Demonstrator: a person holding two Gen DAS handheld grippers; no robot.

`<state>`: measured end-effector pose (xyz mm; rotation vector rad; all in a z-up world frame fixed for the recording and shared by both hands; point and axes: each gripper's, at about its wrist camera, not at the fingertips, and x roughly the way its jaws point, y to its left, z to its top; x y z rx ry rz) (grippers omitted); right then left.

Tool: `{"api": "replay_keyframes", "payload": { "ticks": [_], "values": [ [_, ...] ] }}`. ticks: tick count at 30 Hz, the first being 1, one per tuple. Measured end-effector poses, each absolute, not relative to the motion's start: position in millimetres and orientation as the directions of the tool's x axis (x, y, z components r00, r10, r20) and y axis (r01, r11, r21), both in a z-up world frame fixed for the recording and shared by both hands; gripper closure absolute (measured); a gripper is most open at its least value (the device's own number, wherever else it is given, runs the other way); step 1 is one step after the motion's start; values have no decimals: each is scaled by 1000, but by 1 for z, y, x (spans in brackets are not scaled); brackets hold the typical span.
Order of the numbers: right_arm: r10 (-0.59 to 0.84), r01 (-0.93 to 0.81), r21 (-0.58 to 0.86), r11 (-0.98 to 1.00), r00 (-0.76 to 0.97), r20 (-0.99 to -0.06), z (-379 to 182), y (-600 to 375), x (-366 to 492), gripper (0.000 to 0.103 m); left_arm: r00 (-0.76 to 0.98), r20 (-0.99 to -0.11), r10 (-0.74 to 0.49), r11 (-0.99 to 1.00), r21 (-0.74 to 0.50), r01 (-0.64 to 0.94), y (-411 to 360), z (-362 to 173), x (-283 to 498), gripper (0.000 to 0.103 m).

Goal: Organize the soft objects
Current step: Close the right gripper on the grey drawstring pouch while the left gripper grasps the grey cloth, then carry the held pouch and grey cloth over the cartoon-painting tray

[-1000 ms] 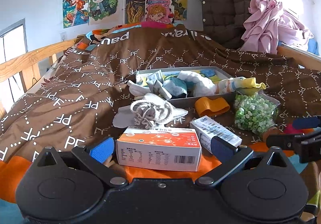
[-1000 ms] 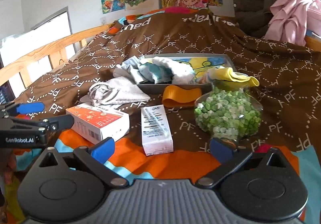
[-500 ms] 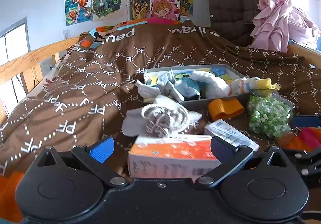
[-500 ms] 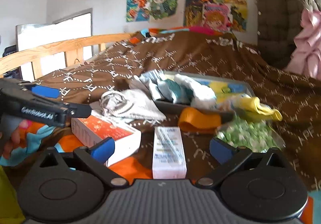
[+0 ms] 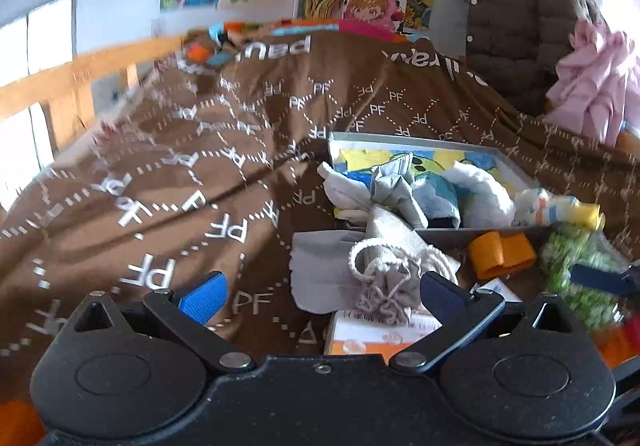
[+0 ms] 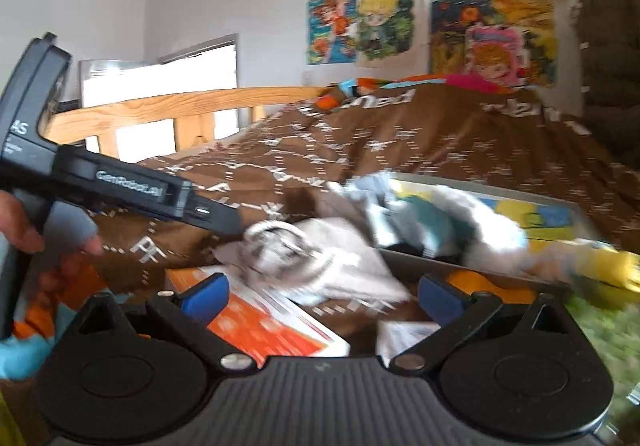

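A grey drawstring pouch (image 5: pixel 384 278) lies on the brown bedspread in front of a grey tray (image 5: pixel 516 170) that holds several soft cloth items (image 5: pixel 408 190). My left gripper (image 5: pixel 320 292) is open and empty, just short of the pouch, whose gathered end sits near the right finger. The pouch also shows blurred in the right wrist view (image 6: pixel 304 250). My right gripper (image 6: pixel 322 292) is open and empty above the boxes. The left gripper's body (image 6: pixel 120 190) reaches in from the left there.
An orange box (image 5: pixel 376 338) lies under the pouch's end. An orange band (image 5: pixel 500 254) and a bag of green beads (image 5: pixel 576 278) lie to the right. A white box (image 6: pixel 404 334) shows low. A wooden bed rail (image 6: pixel 180 106) runs at left.
Both grippers have moved forward and up toward the pouch and tray. The left one has swung left, so the orange box has dropped to the lower right of its view. Both views are motion blurred.
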<state>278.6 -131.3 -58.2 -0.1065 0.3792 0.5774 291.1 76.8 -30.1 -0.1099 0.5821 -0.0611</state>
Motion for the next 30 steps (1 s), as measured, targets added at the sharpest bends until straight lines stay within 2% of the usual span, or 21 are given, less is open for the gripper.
{"api": "replay_keyframes", "payload": {
  "ticks": [6, 8, 10, 15, 17, 19, 22, 30],
  "values": [
    [540, -588, 9, 809, 736, -409, -65, -99, 313, 2, 789, -575, -215, 958, -281, 56, 96, -44, 325, 1],
    [549, -595, 27, 803, 721, -423, -68, -92, 322, 5, 779, -576, -249, 942, -330, 58, 101, -48, 334, 1],
    [542, -590, 31, 806, 717, -439, -71, -87, 327, 13, 769, -575, -280, 923, -382, 50, 107, -53, 343, 1],
    [526, -572, 51, 819, 712, -465, -81, -90, 331, 19, 755, -569, -327, 864, -503, -4, 124, -67, 356, 6],
    [528, -561, 74, 824, 715, -459, -82, -94, 332, 24, 754, -566, -333, 844, -536, -29, 130, -71, 358, 10],
    [520, -547, 81, 833, 724, -453, -81, -97, 332, 31, 750, -567, -340, 836, -548, -35, 133, -75, 361, 22],
    [501, -514, 103, 852, 741, -447, -78, -105, 333, 38, 745, -567, -351, 831, -555, -32, 134, -78, 364, 32],
    [453, -454, 109, 884, 777, -437, -71, -119, 335, 43, 700, -608, -373, 829, -557, -42, 126, -86, 374, 57]
  ]
}}
